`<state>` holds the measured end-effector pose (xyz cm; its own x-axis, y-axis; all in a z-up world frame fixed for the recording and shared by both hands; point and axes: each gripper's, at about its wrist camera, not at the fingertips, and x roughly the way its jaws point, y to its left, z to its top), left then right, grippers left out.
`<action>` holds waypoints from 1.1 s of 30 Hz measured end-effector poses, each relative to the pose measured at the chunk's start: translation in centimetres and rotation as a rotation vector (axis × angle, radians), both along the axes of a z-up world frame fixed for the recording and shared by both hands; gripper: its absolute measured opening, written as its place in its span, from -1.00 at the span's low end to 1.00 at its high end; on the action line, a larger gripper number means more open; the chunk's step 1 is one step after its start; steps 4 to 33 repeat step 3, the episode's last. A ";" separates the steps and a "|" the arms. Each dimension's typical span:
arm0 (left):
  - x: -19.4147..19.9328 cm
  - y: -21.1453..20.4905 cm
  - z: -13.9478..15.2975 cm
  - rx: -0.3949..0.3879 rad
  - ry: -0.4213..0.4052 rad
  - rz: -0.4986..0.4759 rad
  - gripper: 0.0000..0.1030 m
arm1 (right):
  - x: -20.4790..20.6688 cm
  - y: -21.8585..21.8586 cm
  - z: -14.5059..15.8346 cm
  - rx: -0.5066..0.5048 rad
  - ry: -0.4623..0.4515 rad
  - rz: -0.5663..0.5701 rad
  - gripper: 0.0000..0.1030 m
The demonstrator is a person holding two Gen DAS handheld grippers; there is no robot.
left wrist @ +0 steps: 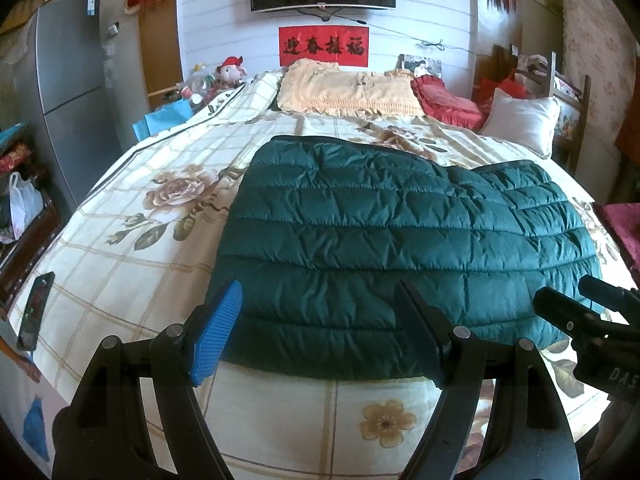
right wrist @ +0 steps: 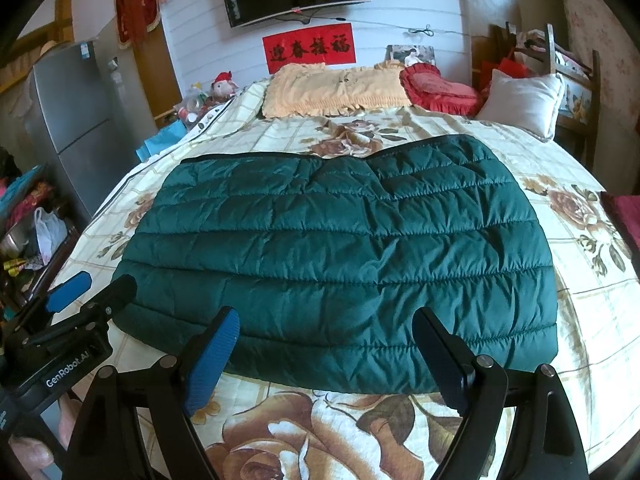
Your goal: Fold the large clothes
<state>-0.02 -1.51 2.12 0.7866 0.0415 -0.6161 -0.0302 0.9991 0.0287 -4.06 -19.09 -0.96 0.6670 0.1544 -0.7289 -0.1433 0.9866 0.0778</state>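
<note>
A dark green quilted jacket (left wrist: 384, 236) lies flat, folded into a rough rectangle, on the flowered bed cover (left wrist: 132, 240); it also shows in the right wrist view (right wrist: 340, 252). My left gripper (left wrist: 320, 332) is open and empty, held just above the jacket's near edge at its left part. My right gripper (right wrist: 326, 352) is open and empty, held above the near edge toward the jacket's middle. The right gripper shows at the right edge of the left wrist view (left wrist: 592, 312). The left gripper shows at the left of the right wrist view (right wrist: 92, 292).
Pillows lie at the head of the bed: a yellow one (left wrist: 344, 88), a red one (left wrist: 444, 100) and a white one (left wrist: 520, 120). A phone (left wrist: 36, 310) lies near the bed's left edge. A grey fridge (left wrist: 68, 92) stands at left. A dark red cloth (right wrist: 624, 220) lies at the right edge.
</note>
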 end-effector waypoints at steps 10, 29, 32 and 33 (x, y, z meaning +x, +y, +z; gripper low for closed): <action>0.3 0.2 -0.1 -0.008 0.001 -0.006 0.53 | 0.2 0.1 -0.1 -0.003 0.002 0.002 0.68; 0.3 0.2 -0.1 -0.008 0.001 -0.006 0.53 | 0.2 0.1 -0.1 -0.003 0.002 0.002 0.68; 0.3 0.2 -0.1 -0.008 0.001 -0.006 0.53 | 0.2 0.1 -0.1 -0.003 0.002 0.002 0.68; 0.3 0.2 -0.1 -0.008 0.001 -0.006 0.53 | 0.2 0.1 -0.1 -0.003 0.002 0.002 0.68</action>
